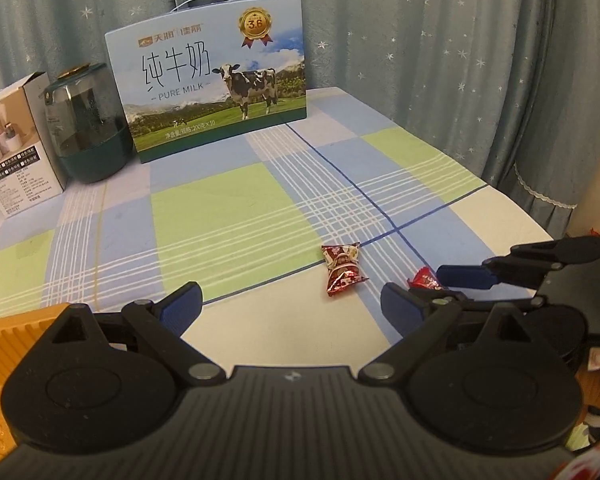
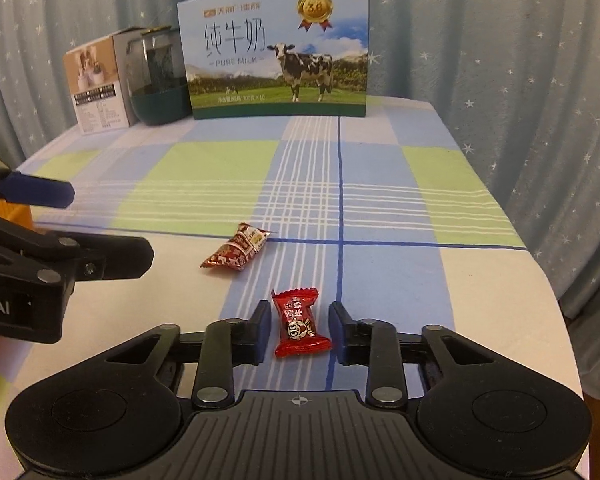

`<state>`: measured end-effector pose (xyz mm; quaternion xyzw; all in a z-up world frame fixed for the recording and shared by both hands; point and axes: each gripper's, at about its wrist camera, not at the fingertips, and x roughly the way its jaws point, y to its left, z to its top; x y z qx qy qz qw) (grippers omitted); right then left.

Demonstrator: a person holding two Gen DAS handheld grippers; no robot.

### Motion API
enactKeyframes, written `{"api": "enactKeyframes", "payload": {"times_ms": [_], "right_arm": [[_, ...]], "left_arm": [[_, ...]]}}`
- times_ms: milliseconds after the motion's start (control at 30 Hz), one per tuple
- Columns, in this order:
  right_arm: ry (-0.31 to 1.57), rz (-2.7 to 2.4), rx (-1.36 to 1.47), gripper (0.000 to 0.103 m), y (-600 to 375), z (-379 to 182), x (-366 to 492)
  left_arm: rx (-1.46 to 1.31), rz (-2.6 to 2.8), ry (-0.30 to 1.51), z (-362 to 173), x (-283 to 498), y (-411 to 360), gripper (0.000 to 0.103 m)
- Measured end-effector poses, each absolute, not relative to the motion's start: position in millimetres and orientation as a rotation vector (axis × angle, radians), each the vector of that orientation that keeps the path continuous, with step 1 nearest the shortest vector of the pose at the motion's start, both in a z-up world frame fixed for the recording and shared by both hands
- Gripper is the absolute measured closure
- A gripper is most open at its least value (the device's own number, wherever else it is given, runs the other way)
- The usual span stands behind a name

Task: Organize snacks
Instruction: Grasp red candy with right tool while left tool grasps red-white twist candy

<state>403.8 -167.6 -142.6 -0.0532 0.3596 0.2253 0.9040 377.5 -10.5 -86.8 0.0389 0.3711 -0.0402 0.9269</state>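
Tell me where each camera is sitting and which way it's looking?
Left wrist: sits on the left gripper, facing down across the checked table toward the milk box; its own fingers stand wide apart, and the right gripper pokes in at right.
Right wrist: sits on the right gripper, facing the same way; its fingers flank a red candy without touching.
Shared: milk box, patterned candy, table.

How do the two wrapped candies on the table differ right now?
The red candy lies between the right gripper fingers, lengthwise along them; the patterned candy lies farther out, in the open, angled. The red one's wrapper is plain red, the other's busier with pale print. Both rest on the checked tablecloth.
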Motion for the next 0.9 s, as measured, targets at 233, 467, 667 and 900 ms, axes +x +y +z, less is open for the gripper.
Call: {"api": "enactKeyframes", "payload": {"times_ms": [233, 467, 667, 900], "right_arm": [[0.711, 0.439, -0.089, 0.085, -174.3, -137.0, 401.7], [0.673, 0.346, -0.058, 0.085, -202.0, -122.3, 394.6], [0.687, 0.285, -0.012, 0.085, -228.1, -122.3, 387.0], [0.691, 0.257, 0.033, 0.085, -236.8, -125.7, 379.4]], "left_arm": [[0.101, -0.090, 0.758, -91.4, 382.0, -19.8, 0.008], [0.036, -0.112, 0.734, -95.6, 389.4, -30.6, 0.011], [-0.077, -0.127, 0.710, -116.6, 402.2, -26.8, 0.029], [-0.090, -0.119, 0.712, -135.8, 417.2, -30.5, 0.053]]}}
